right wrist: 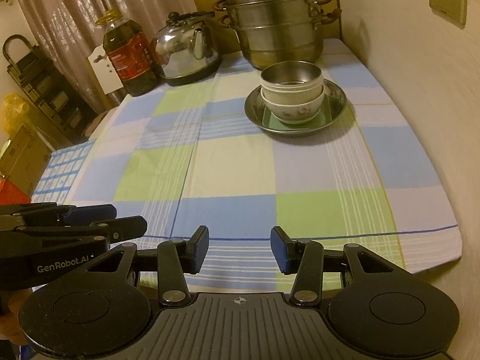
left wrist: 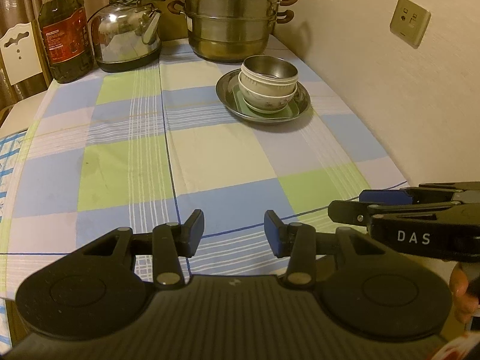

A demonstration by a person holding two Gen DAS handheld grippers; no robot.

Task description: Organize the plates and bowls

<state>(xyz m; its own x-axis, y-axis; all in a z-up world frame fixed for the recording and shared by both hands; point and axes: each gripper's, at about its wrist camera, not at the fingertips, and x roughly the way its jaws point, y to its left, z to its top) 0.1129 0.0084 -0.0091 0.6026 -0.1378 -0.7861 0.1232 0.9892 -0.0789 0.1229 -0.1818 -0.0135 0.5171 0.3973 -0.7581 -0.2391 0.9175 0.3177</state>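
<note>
A stack of dishes stands at the far right of the table. A round steel plate [left wrist: 228, 90] [right wrist: 255, 111] is at the bottom, with a green square plate [left wrist: 288, 113] [right wrist: 327, 115] on it. A white floral bowl [left wrist: 267, 102] [right wrist: 295, 111] sits on that, and a steel bowl [left wrist: 270, 70] [right wrist: 291, 76] is nested on top. My left gripper [left wrist: 234, 235] [right wrist: 129, 220] is open and empty over the near table edge. My right gripper [right wrist: 239, 247] [left wrist: 345, 205] is open and empty beside it, to the right.
A checked cloth [left wrist: 210, 156] covers the table. At the back stand an oil bottle [left wrist: 64, 34], a steel kettle [left wrist: 127, 34] and a tall steel steamer pot [left wrist: 229, 21]. A wall with sockets [left wrist: 409, 21] runs along the right edge.
</note>
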